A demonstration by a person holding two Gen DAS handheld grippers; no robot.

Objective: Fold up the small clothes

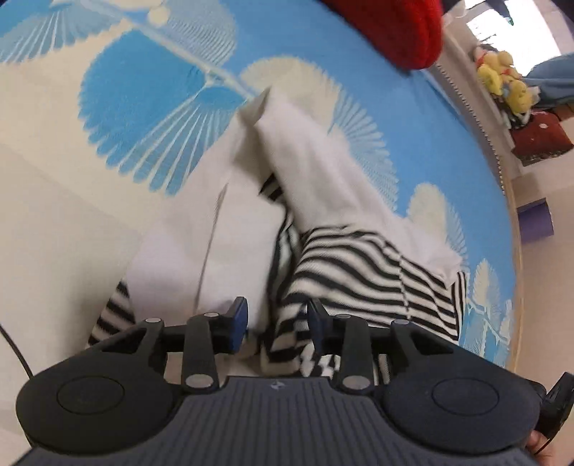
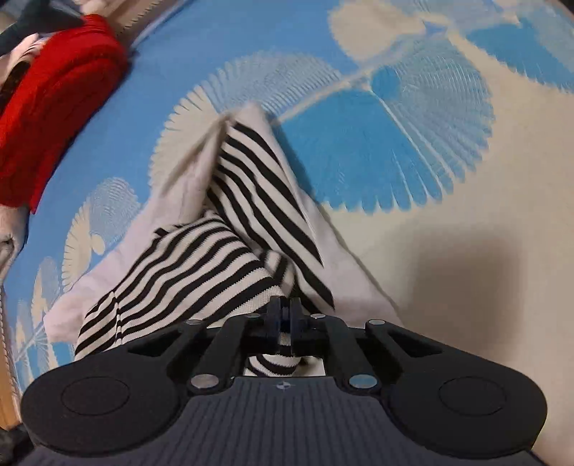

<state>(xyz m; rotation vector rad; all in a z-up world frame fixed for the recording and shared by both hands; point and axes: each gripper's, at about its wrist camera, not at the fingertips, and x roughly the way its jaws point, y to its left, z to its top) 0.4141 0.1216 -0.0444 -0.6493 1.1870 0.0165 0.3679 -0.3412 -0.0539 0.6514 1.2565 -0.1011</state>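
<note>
A small garment, white with black-and-white striped parts, lies bunched on a blue and cream patterned sheet. My left gripper is open just above its near edge, with striped cloth between the blue pads but not pinched. In the right wrist view the same garment rises in a peak. My right gripper is shut on a fold of its striped cloth and holds it up.
A red knitted garment lies at the far edge of the bed; it also shows at the left in the right wrist view. Yellow soft toys and a dark red box stand beyond the bed's right edge.
</note>
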